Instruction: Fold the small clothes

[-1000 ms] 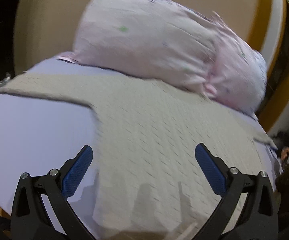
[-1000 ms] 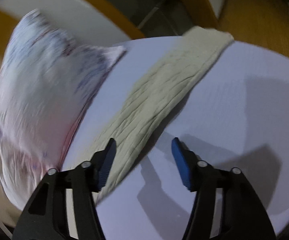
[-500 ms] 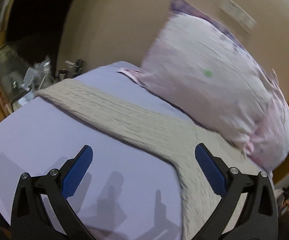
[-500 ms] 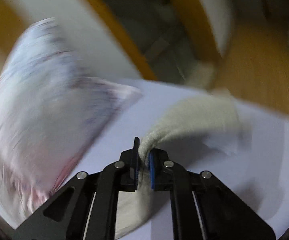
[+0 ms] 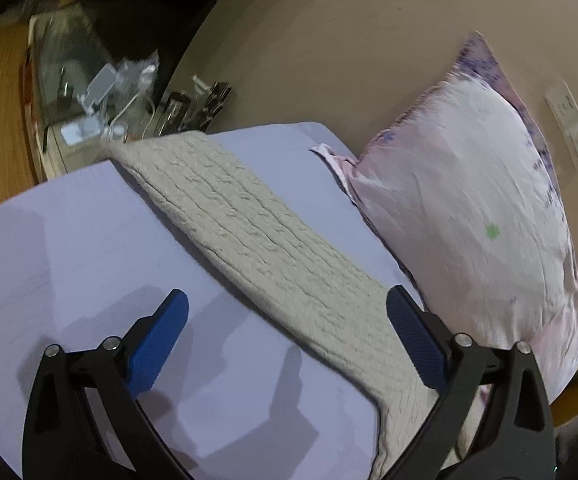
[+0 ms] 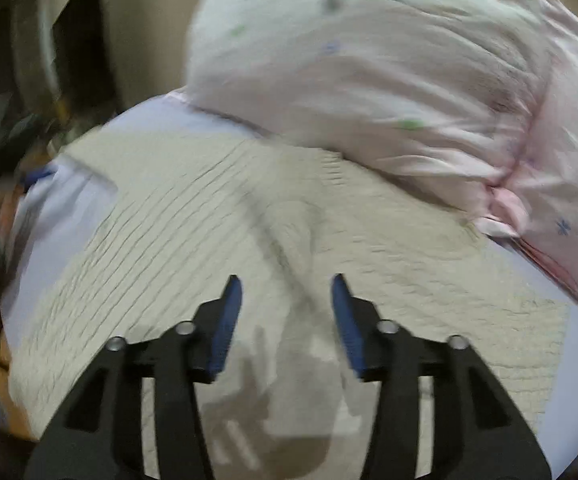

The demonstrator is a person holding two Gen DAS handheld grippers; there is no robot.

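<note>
A cream cable-knit sweater lies flat on a pale lavender bed sheet (image 5: 69, 248). In the left wrist view one long sleeve (image 5: 257, 240) stretches away toward the bed's far corner. My left gripper (image 5: 287, 324) is open and empty, above the sleeve near where it joins the body. In the right wrist view the sweater body (image 6: 177, 232) fills the middle, with a sleeve (image 6: 301, 256) folded across it. My right gripper (image 6: 287, 308) is open over that folded sleeve, holding nothing.
A pink flowered pillow (image 5: 477, 208) leans against the beige headboard (image 5: 329, 40), touching the sweater's top edge; it also shows in the right wrist view (image 6: 389, 72). A cluttered bedside table (image 5: 101, 96) with cables stands beyond the far corner.
My right gripper, shut on the sleeve half a second ago, has carried it over the sweater body and opened. My left gripper swung left along the other sleeve, staying open.
</note>
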